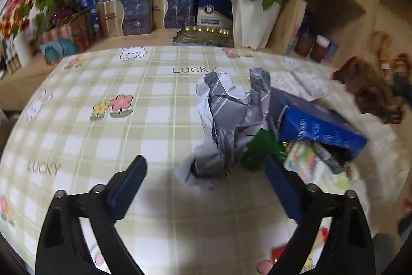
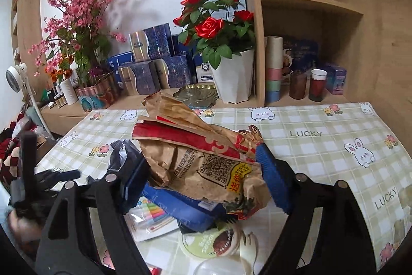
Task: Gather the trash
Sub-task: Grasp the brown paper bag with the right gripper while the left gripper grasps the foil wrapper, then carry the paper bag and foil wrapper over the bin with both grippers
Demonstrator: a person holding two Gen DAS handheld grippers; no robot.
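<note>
Trash: brown paper bag (image 2: 206, 166) gripped in right jaws hides pile beneath; left jaws open, empty.

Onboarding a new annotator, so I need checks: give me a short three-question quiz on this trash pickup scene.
1. True or false: the left hand-held gripper is clamped on the crumpled grey paper.
2. What is between the right hand-held gripper's fingers? A) brown paper bag B) yoghurt lid C) blue box
3. Which word is printed on the checked tablecloth?
Key: 1 false, it is open; 2 A; 3 LUCKY.
</note>
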